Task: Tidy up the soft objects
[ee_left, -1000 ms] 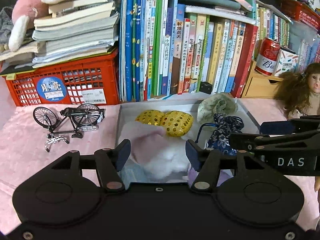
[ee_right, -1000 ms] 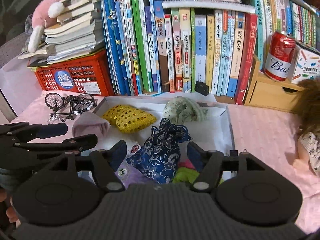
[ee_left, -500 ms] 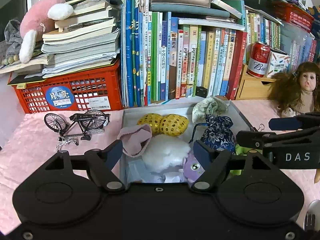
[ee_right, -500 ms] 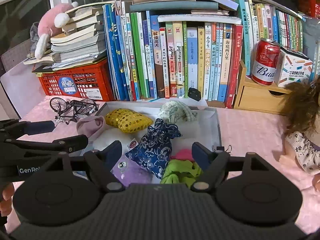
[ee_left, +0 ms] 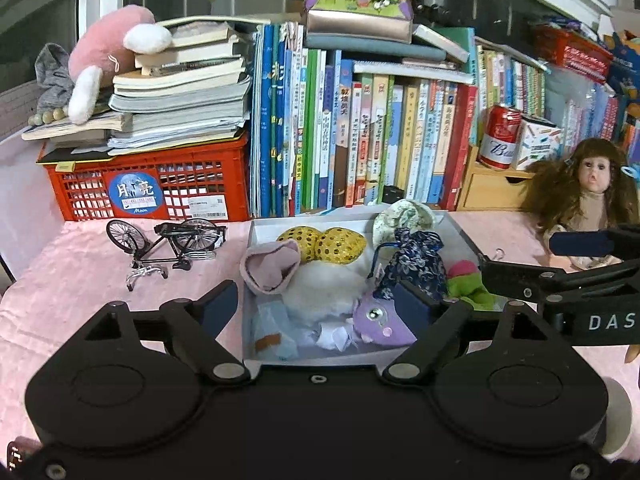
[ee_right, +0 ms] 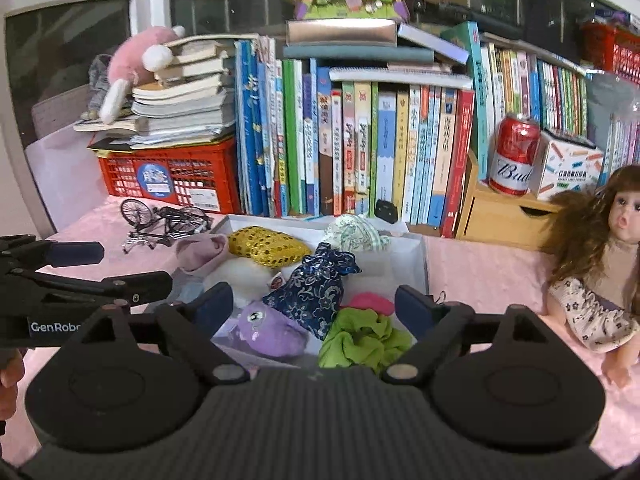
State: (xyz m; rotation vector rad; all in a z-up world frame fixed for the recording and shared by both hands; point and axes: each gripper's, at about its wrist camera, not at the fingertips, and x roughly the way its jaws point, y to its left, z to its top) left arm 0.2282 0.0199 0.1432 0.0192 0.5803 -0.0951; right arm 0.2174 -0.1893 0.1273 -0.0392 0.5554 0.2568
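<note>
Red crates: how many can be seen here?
2. One crate stands left of the books, under stacked books. Another crate sits high at the right, above the shelf books. More may be hidden.

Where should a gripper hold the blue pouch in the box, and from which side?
Grip the blue pouch at its gathered neck, coming from above. The neck, narrower than the body, points toward the books and stands clear, while the purple toy and green cloth crowd its lower end.

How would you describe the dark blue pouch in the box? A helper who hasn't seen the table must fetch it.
Find the white box on the pink cloth before the row of books. Near its middle lies the drawstring pouch, between the purple plush and the gold sequin cushion. It alone is navy with a pale floral print.
</note>
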